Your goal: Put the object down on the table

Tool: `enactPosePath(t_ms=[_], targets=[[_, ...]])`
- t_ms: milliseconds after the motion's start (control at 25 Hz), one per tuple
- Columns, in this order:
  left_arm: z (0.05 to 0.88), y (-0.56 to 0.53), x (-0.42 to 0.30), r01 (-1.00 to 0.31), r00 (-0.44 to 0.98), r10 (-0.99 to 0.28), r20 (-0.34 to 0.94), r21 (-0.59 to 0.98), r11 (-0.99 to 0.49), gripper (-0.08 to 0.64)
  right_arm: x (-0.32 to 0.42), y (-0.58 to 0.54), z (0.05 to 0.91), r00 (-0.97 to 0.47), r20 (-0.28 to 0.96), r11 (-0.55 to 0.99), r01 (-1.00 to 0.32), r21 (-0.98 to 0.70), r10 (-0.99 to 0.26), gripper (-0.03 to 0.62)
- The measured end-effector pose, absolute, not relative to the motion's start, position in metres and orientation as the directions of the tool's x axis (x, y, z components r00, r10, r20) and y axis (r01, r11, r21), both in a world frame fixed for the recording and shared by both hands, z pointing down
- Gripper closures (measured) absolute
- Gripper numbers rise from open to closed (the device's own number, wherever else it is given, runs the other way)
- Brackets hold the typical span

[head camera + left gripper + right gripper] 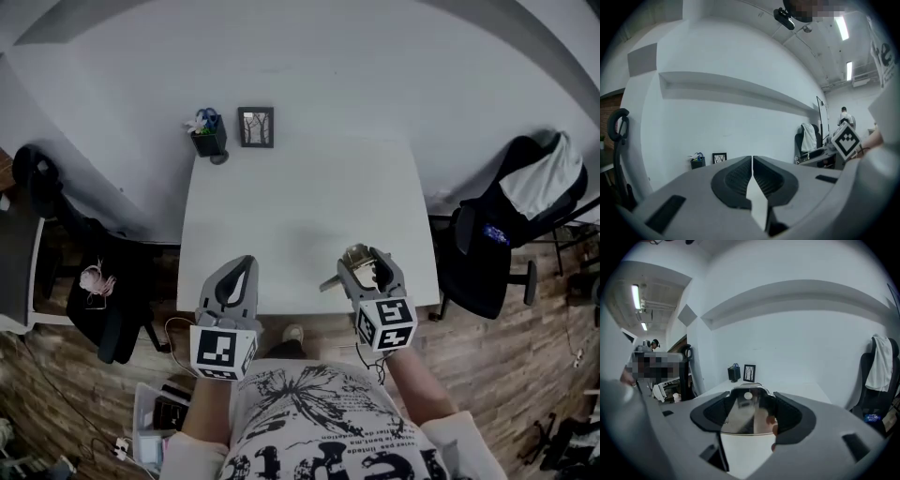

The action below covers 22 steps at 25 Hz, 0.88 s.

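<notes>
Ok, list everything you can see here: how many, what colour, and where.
table: one, white, centre, against the wall
picture frame: one, black, far edge of the table
pot with flowers: one, dark, far left corner, beside the frame
bare chair: one, black, left of the table
draped chair: one, black, right of the table, pale cloth over it
metal object: one, shiny, over the table's near right part
left gripper: grey, fingers together, empty
right gripper: grey, fingers shut on the metal object

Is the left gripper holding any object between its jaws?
No, the left gripper has its jaws pressed together with nothing between them.
</notes>
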<state>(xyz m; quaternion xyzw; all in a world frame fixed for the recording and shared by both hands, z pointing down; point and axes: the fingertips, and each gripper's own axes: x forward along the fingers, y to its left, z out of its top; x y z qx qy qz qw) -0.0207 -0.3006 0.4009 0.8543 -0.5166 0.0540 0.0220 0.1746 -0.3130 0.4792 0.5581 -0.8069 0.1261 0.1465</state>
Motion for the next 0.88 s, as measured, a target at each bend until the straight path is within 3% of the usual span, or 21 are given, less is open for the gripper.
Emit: enactPosePath(t_ms=[880], targets=[[0.478,-0.415,-0.036,-0.869,0.492,-0.851,0.183,0.039,-0.494,0.548,0.156,-0.436,0.636,-0.289,0.676,0.305,-0.947,-0.099,-0.678,0.310]])
